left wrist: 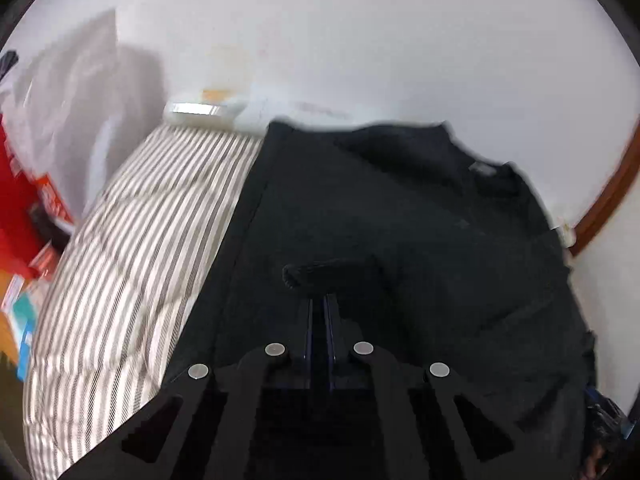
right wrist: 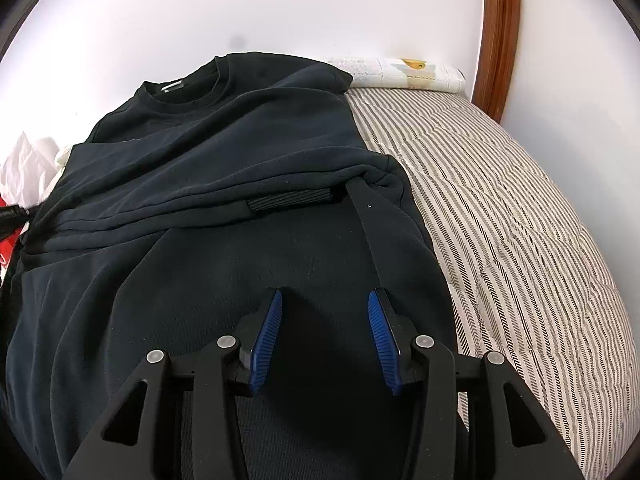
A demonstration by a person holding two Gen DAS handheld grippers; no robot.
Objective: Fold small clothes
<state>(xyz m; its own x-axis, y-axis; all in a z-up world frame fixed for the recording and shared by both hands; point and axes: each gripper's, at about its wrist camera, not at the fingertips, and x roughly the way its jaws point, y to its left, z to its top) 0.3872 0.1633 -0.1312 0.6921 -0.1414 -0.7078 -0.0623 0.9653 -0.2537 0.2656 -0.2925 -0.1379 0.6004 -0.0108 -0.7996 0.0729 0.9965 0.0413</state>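
Dark navy sweatshirt [right wrist: 224,152] flat on striped bed [right wrist: 500,208], collar toward the wall, long axis running away from camera; sleeve folded across chest. Right gripper [right wrist: 325,300] fingers parted over hem, empty. Left gripper [left wrist: 319,300] fingers pressed together just short of ribbed cuff [left wrist: 320,274], gripping nothing.

Sweatshirt on the bed

The sweatshirt [right wrist: 224,152] lies on the quilt [right wrist: 500,208], collar toward the wall [right wrist: 280,4]; a sleeve cuff [right wrist: 290,203] lies across its middle.
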